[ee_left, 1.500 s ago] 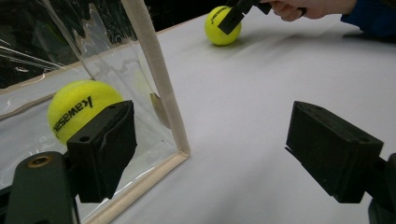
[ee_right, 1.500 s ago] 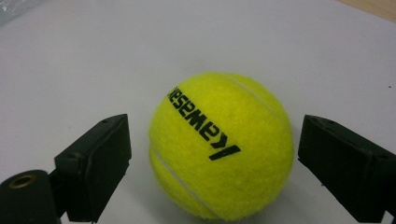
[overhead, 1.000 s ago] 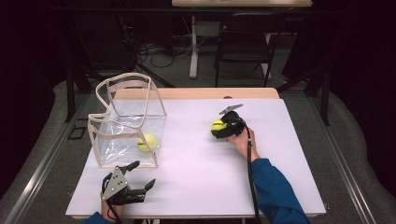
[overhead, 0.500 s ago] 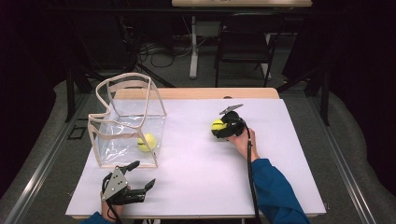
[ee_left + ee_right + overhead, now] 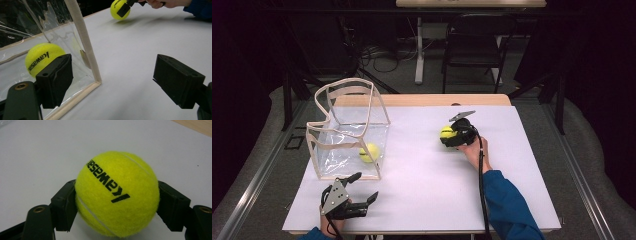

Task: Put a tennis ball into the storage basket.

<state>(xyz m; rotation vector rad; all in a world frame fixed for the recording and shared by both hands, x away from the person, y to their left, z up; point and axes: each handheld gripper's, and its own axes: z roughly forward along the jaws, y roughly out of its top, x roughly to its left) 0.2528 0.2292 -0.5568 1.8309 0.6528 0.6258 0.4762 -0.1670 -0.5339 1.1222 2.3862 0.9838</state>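
The right gripper (image 5: pixel 451 135) sits on the far right part of the white table (image 5: pixel 432 190), its two black pads pressed against either side of a yellow tennis ball (image 5: pixel 117 193). The jaws have just been closing, and the ball is now pinched between them. In the right gripper view the ball bulges past both pads and shows black lettering across its front; the white surface lies just beneath it, though whether the ball rests on the table or is a touch clear of it is hard to tell from here. In the high view the same ball (image 5: pixel 447 132) shows as a yellow patch at the gripper's tip, with the person's hand (image 5: pixel 472 150) and blue sleeve (image 5: pixel 507 205) behind it.

The left gripper (image 5: pixel 362 197) lies low near the table's near left edge, its jaws spread wide with nothing between them. In the left gripper view its two black pads (image 5: pixel 56 80) stand well apart.

A clear plastic container (image 5: pixel 349 127) with a tan rim stands on the left half of the table, just beyond the left gripper. A second tennis ball (image 5: pixel 369 152) lies inside it, close to its near right corner, well apart from the held ball.
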